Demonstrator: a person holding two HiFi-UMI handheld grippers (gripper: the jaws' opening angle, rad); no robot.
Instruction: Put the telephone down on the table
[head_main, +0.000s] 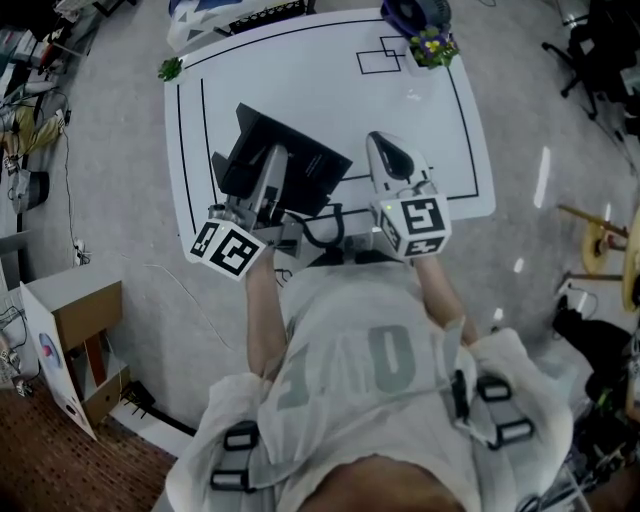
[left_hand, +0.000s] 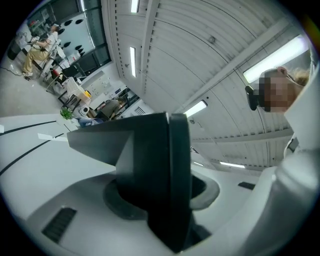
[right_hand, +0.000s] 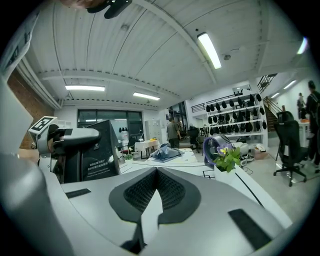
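The telephone (head_main: 310, 165) is a black, flat, angular body over the left half of the white table (head_main: 420, 130). My left gripper (head_main: 272, 168) is shut on it from the near side. In the left gripper view the black slab (left_hand: 150, 150) stands edge-on, clamped between the white jaws (left_hand: 161, 197). Whether its lower edge touches the table I cannot tell. A black cord (head_main: 318, 228) loops at the table's near edge. My right gripper (head_main: 386, 148) hovers to its right, shut with nothing in it (right_hand: 149, 192). From there the telephone (right_hand: 97, 150) shows at the left.
A potted plant with purple flowers (head_main: 432, 47) stands at the table's far right corner, with a small fan (right_hand: 214, 146) behind it. Black lines are marked on the tabletop. A cardboard box (head_main: 75, 320) sits on the floor at the left, and an office chair (right_hand: 287, 135) stands at the right.
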